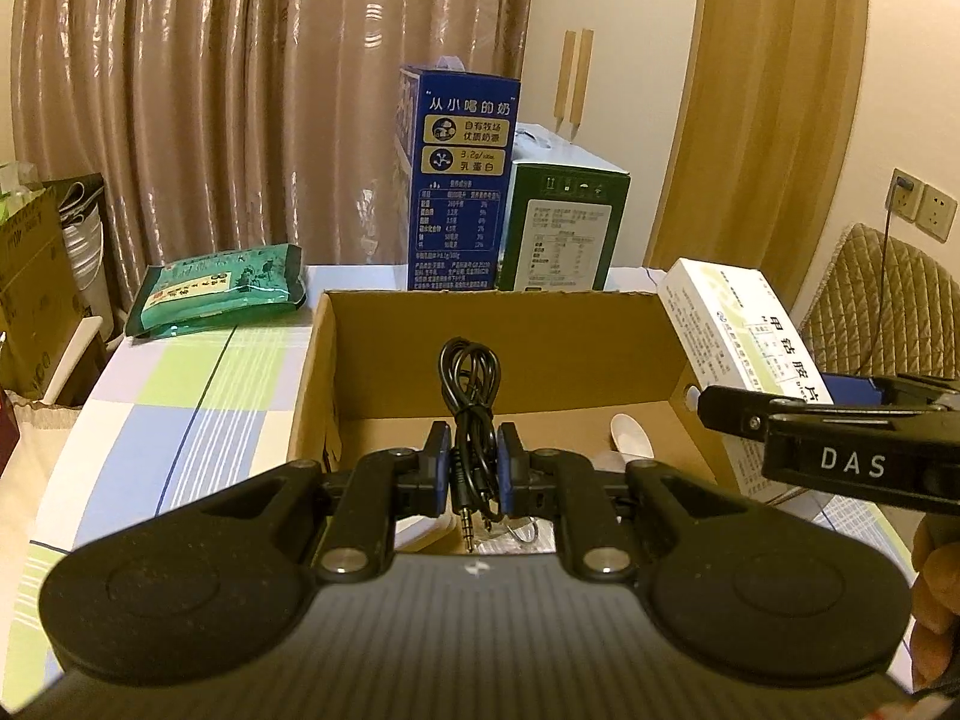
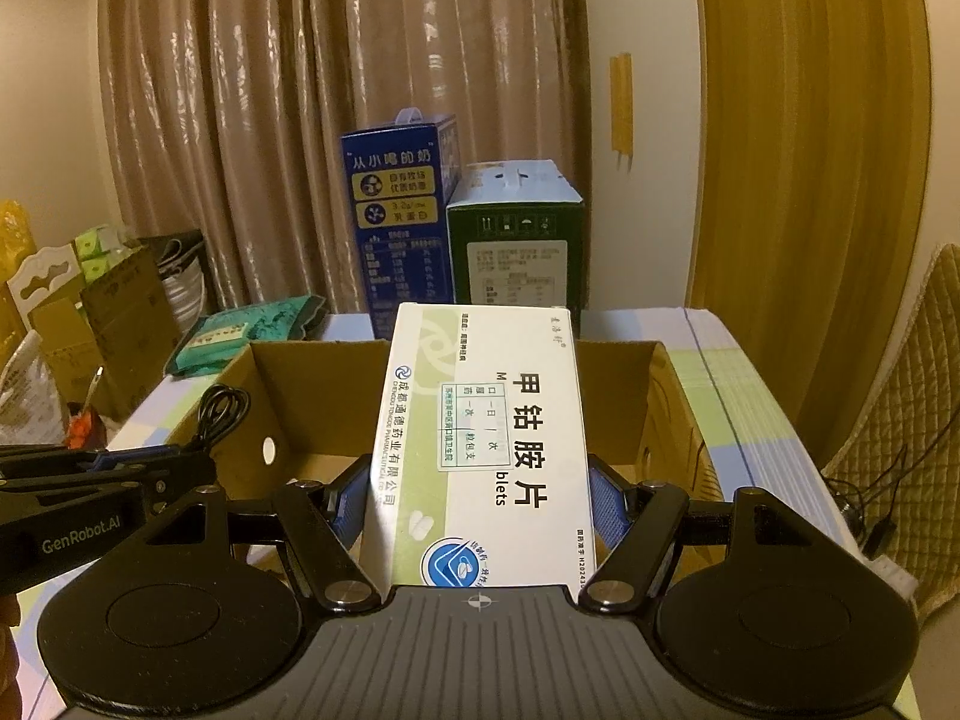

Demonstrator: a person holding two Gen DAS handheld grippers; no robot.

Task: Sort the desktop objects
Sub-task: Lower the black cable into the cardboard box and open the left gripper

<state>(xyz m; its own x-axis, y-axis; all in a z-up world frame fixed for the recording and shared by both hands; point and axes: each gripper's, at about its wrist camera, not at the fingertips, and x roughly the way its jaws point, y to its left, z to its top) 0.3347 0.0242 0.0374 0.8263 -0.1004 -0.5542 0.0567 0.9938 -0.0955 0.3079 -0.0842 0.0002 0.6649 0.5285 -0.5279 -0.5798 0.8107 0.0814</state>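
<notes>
An open cardboard box (image 1: 354, 360) stands on the checked tablecloth; it also shows in the right wrist view (image 2: 312, 396). My left gripper (image 1: 474, 468) is shut on a coiled black audio cable (image 1: 471, 378) and holds it over the box's near edge. My right gripper (image 2: 480, 510) is shut on a white and green medicine box (image 2: 486, 444), held above the cardboard box's right side. The medicine box (image 1: 738, 330) and right gripper show at right in the left wrist view. The cable (image 2: 222, 411) shows at left in the right wrist view.
A white spoon (image 1: 630, 435) lies in the cardboard box. A green tea packet (image 1: 222, 291) lies at the table's back left. A tall blue milk carton (image 1: 459, 180) and a dark green carton (image 1: 561, 228) stand behind the box. A quilted chair (image 2: 900, 420) is at right.
</notes>
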